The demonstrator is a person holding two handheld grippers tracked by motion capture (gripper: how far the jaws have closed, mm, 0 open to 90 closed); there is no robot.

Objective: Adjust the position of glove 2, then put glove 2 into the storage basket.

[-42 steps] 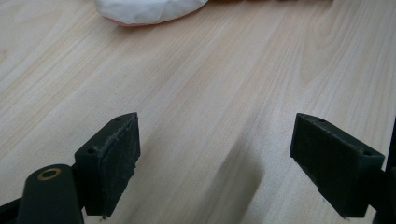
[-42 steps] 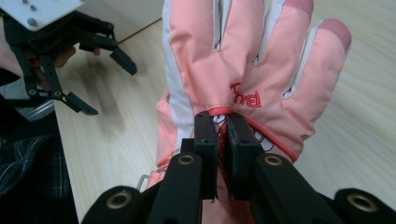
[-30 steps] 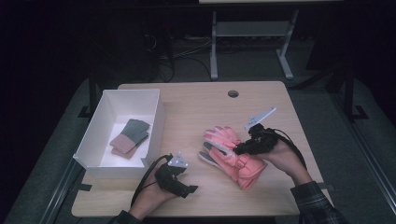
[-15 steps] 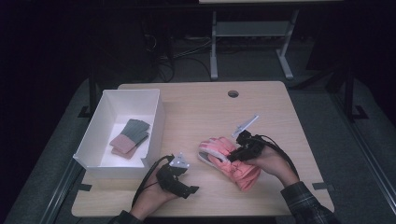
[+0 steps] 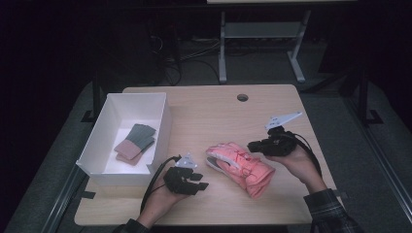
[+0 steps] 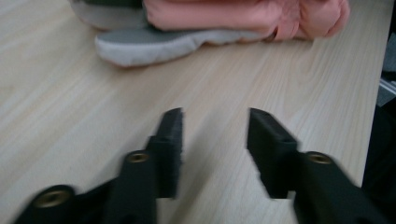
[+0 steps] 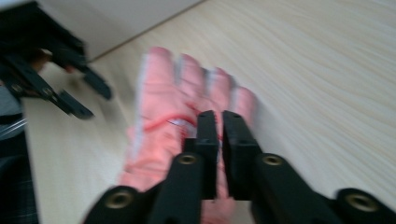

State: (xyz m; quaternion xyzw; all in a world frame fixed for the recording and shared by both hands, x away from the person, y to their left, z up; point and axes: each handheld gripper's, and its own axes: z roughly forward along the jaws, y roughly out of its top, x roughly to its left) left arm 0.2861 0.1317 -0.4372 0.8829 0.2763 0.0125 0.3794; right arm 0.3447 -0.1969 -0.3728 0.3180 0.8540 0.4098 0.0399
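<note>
A pink glove (image 5: 241,167) lies flat on the light wooden counter (image 5: 209,114), toward its near right part, with its fingertips pointing toward the white box (image 5: 126,138) and its cuff toward the person's side. Seen from the left gripper view, the glove (image 6: 243,18) has a pale grey underside that rests on the wood just beyond the open jaws. The left gripper (image 5: 198,180) is held low over the counter between the box and the glove, near the glove's fingertips but apart from them; its fingers (image 6: 170,144) are released, with bare wood showing in the wide gap between them. The right gripper (image 5: 252,145) is held at the far right side of the glove, its grey three-cornered plate raised above it. In the right gripper view its fingers (image 7: 208,140) are clenched almost together, with only a thin slit between them, and they hang over the back of the glove (image 7: 180,112); whether they pinch any fabric cannot be told. Inside the white box lie two folded cloths, a dark green one (image 5: 142,135) and a reddish-pink one (image 5: 128,150), touching each other.
</note>
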